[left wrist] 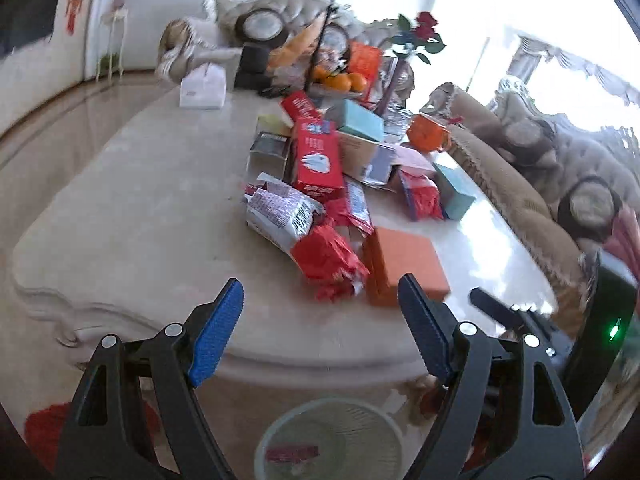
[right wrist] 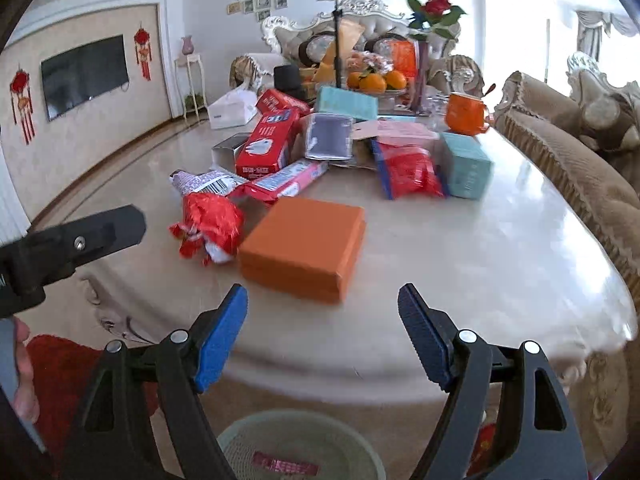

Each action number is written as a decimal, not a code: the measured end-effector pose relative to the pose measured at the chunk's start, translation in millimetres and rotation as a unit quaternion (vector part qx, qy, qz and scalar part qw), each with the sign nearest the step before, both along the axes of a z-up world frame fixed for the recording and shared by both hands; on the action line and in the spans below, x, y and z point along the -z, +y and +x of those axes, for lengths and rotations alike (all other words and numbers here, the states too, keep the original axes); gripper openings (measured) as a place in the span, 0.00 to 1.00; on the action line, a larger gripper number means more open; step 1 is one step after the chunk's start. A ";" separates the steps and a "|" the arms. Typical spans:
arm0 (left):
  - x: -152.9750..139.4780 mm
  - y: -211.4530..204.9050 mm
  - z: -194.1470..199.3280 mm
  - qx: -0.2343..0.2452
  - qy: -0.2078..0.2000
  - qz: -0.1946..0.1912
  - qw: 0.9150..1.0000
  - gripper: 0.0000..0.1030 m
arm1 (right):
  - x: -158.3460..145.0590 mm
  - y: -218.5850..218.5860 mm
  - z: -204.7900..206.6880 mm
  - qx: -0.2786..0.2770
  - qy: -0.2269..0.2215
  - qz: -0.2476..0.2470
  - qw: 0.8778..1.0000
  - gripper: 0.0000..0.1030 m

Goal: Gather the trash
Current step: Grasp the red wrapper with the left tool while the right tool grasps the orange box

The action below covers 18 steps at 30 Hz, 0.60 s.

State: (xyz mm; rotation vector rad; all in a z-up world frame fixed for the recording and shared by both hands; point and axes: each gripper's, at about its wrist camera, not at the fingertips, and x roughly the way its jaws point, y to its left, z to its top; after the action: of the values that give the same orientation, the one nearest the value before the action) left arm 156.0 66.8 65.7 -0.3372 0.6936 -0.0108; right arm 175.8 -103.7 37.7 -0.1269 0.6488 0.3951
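Trash lies piled on the marble table: an orange box nearest me, a crumpled red wrapper to its left, a silver printed bag, a red box and teal boxes behind. My left gripper and my right gripper both hover open and hold nothing, short of the table's near edge. Below them on the floor stands a mesh waste basket with a pink packet inside.
An orange mug, a fruit bowl with oranges and a vase with a rose stand at the table's far end. A fringed sofa runs along the right. A red rug lies at lower left.
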 end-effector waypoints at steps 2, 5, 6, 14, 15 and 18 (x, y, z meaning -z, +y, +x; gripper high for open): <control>3.7 2.7 9.5 -0.005 0.009 -0.021 1.000 0.75 | 3.4 4.9 6.2 0.006 0.001 -0.001 1.000 0.72; 11.3 -5.3 23.6 -0.006 0.020 -0.020 1.000 0.75 | 4.9 7.5 12.3 0.011 0.011 0.012 1.000 0.76; 13.6 -6.9 27.6 -0.008 0.025 -0.013 1.000 0.75 | 3.6 11.3 13.0 0.009 0.014 0.016 1.000 0.76; 24.1 -3.2 43.4 -0.038 0.045 -0.035 0.998 0.75 | 8.9 24.7 20.1 0.026 0.006 0.007 1.000 0.76; 25.3 -3.4 45.3 -0.040 0.049 -0.036 0.997 0.75 | 9.5 25.1 24.0 0.029 0.010 0.007 1.000 0.76; 30.5 -6.2 53.4 -0.044 0.061 -0.045 0.996 0.75 | 10.7 21.6 29.4 0.037 0.012 -0.005 0.999 0.76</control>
State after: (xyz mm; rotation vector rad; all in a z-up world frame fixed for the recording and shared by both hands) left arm 209.5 60.6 35.2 -0.4577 0.8005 0.0633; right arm 205.2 -82.1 27.0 -0.1075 0.6763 0.3217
